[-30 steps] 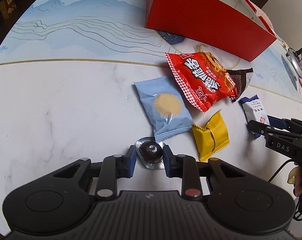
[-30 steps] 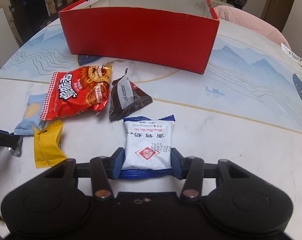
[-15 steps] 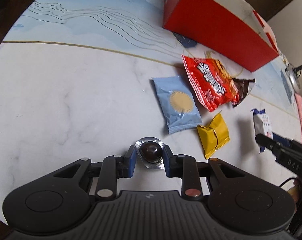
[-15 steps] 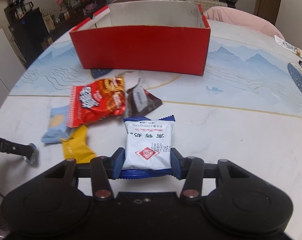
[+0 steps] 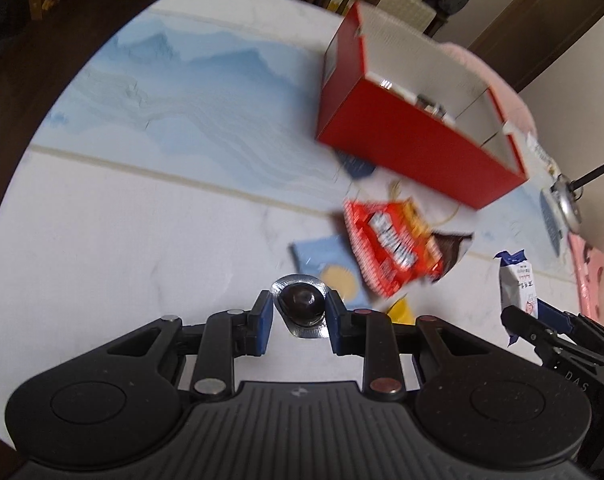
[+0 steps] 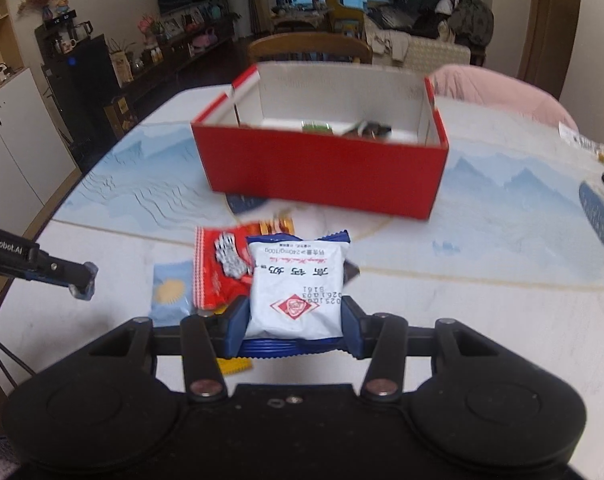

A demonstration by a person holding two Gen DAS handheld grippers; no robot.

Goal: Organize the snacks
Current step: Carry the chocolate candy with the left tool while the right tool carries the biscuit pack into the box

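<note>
Foil-cupped chocolate (image 5: 300,307), light and crushable, is clamped at its sides by the left tongs (image 5: 299,319); the soft white milk-tablet pouch (image 6: 295,291) is pinched across its lower width by the right tongs (image 6: 295,330).

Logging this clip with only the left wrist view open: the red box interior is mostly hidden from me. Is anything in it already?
Observer: Yes. The right wrist view looks into the red box; a green packet and a dark wrapper lie inside.
Operator: What's printed on the right gripper's packet?
Observer: The white packet held by the right gripper shows a red diamond logo and upside-down text.
Operator: Anything beyond the box?
Observer: A wooden chair stands behind the table.
</note>
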